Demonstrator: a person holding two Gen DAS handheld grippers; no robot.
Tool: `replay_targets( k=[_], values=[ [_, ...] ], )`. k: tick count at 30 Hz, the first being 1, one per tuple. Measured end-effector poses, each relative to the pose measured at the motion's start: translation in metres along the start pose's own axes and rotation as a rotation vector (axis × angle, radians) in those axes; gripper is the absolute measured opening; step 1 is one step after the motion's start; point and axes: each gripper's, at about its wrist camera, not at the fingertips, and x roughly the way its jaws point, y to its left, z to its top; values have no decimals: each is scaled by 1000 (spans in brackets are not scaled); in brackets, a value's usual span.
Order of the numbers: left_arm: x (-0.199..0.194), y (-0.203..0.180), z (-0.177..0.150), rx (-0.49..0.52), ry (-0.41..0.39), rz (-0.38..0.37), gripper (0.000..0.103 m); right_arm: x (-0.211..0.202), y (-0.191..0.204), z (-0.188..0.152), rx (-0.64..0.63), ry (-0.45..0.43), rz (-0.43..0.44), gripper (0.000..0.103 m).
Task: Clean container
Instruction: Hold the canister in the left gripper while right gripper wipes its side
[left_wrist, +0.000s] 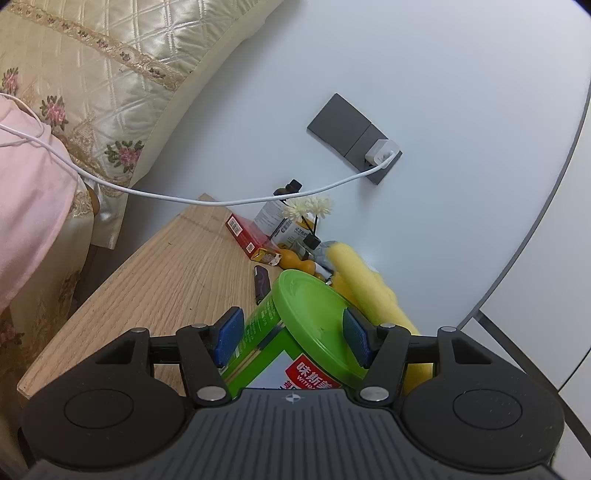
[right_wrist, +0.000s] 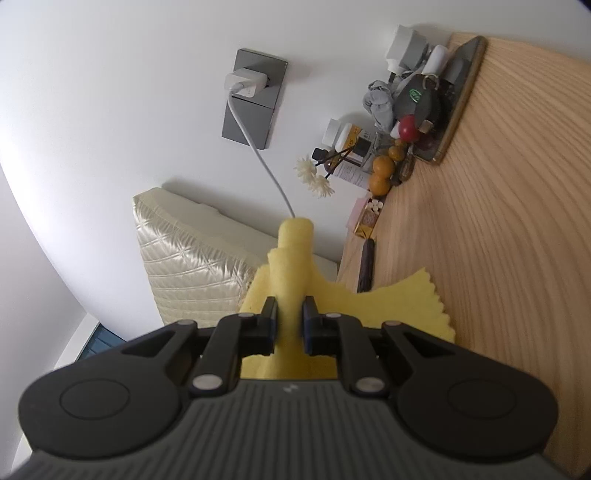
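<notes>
A green can (left_wrist: 271, 343) with a green plastic lid (left_wrist: 314, 314) and a red-and-white label is tilted in my left gripper (left_wrist: 293, 334), whose blue pads (left_wrist: 229, 332) are shut on its top end. Just behind the lid in the left wrist view lies the yellow cloth (left_wrist: 365, 284). In the right wrist view my right gripper (right_wrist: 290, 319) is shut on that yellow cloth (right_wrist: 293, 254), which bunches up between the fingers and fans out at both sides. The can does not appear in the right wrist view.
A wooden table (left_wrist: 159, 280) holds a red box (left_wrist: 247, 236), a purple lighter (left_wrist: 261, 284), orange gourds (right_wrist: 380, 173), bottles, a white flower (left_wrist: 308, 206) and a cluttered tray (right_wrist: 458, 103). A white charger cable (left_wrist: 229, 201) hangs from a grey wall socket (left_wrist: 354, 136). A quilted bed (left_wrist: 92, 85) stands at the left.
</notes>
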Motion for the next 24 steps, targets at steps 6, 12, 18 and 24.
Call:
replay_targets(
  k=[6,12,18,24],
  values=[
    [-8,2,-6,-38,-12,-29,77,11,-2,7,-6,11,7,15],
    [-8,-7,-13,1,2,0,82,23,-4,13,-11,23,14,15],
    [-8,-5,-11,3,-8,13,81,7,-1,7,-4,47,28,15],
    [-7,-6,-10,19,0,17,82,-15,4,-6,-20,56,29,15]
  ],
)
